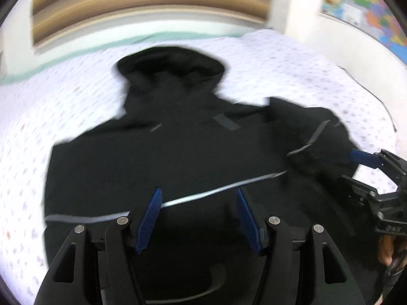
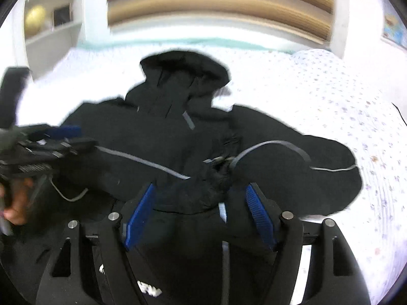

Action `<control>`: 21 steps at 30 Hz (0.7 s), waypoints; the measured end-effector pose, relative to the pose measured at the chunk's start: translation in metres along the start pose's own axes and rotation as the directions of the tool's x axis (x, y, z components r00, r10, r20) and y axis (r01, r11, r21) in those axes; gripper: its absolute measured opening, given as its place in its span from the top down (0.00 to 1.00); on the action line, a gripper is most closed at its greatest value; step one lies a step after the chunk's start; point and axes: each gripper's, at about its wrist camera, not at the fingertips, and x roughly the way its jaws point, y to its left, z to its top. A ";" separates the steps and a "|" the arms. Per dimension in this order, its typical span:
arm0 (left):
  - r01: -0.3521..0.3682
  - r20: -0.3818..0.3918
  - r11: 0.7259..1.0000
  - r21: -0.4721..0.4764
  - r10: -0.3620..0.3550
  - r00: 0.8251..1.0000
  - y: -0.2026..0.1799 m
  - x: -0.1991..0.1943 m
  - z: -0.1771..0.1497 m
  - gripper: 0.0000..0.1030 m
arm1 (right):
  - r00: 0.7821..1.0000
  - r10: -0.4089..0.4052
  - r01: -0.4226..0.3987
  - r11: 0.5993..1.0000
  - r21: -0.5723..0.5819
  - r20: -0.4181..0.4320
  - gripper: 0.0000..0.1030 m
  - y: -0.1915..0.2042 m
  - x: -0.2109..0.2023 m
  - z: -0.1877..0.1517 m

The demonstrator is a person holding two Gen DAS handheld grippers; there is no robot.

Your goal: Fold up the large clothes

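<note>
While both the left tongs (image 1: 199,219) and right tongs (image 2: 201,216) hang wide and empty, the black jacket's (image 1: 178,152) folded sleeve (image 2: 292,167) could slide back open on the bed (image 1: 292,71).

**Obscured and Indeterminate Regions**

Both views are motion-blurred; fabric detail on the black jacket (image 1: 178,152) cannot be resolved. Its lower hem is hidden behind the left tongs (image 1: 198,218) and cut off by the bottom edge. In the right wrist view, white lettering (image 2: 150,289) on the jacket is partly covered by the right tongs (image 2: 201,213) and is unreadable. The wall map (image 1: 366,7) is cropped at the picture's corner, its text too small to read. Shelf contents (image 2: 48,15) are smeared; a round yellowish object there cannot be identified. The holding hand (image 1: 386,251) shows only in part.
</note>
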 end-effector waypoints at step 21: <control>0.312 0.032 0.927 -0.206 -0.312 0.949 -0.091 0.135 0.005 0.34 | 0.993 0.007 0.066 0.800 0.596 -0.119 0.25 -0.299 0.036 -0.035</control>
